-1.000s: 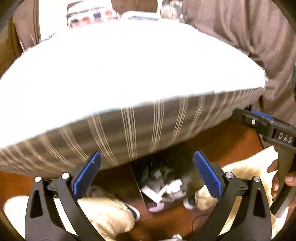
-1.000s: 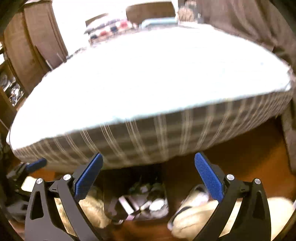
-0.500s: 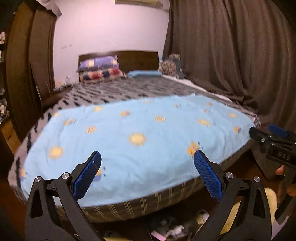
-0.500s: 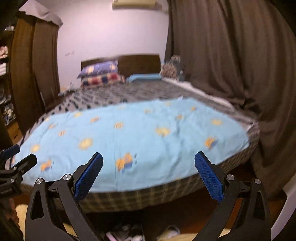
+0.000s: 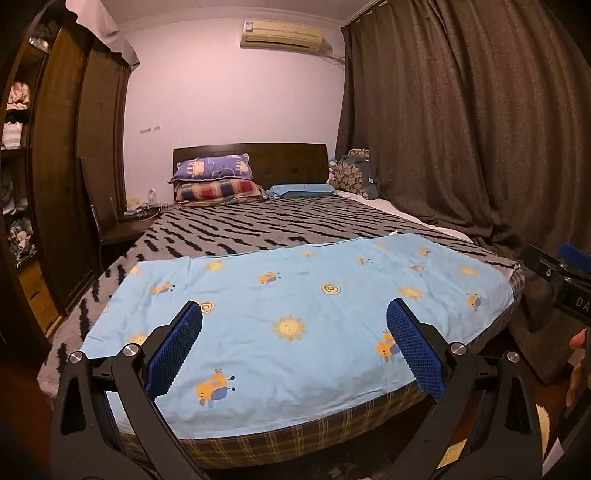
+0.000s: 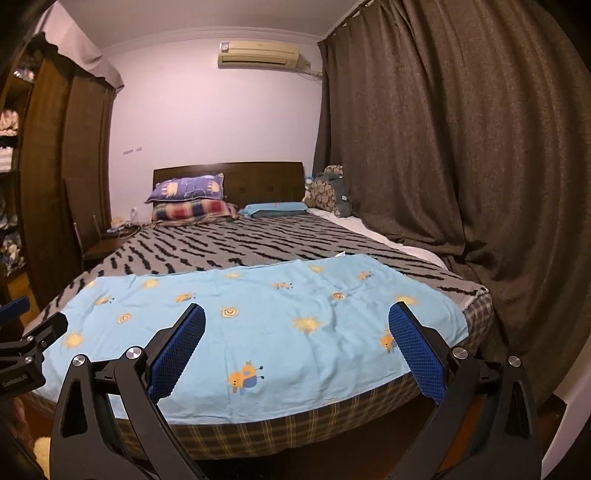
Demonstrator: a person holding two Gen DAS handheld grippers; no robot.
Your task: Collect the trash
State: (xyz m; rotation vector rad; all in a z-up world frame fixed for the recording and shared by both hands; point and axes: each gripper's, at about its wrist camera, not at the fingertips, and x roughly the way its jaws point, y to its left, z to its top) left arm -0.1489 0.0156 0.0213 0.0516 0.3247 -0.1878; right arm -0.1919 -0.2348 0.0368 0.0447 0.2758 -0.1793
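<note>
Left gripper (image 5: pixel 293 343) jaws spread wide, empty, right gripper (image 6: pixel 295 345) likewise released, both raised facing foot of bed (image 5: pixel 258 225), blue sheet (image 5: pixel 295 314) across near end, dark curtain (image 5: pixel 461 129) right.

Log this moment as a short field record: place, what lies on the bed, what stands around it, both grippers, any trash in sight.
place: bedroom, seen from the foot of the bed
on bed: light blue sheet with sun prints over a grey and black blanket; stacked pillows at the headboard
surroundings: dark curtain on the right, wooden wardrobe on the left, air conditioner on the wall
left gripper: open, empty
right gripper: open, empty
trash: none clearly visible
</note>
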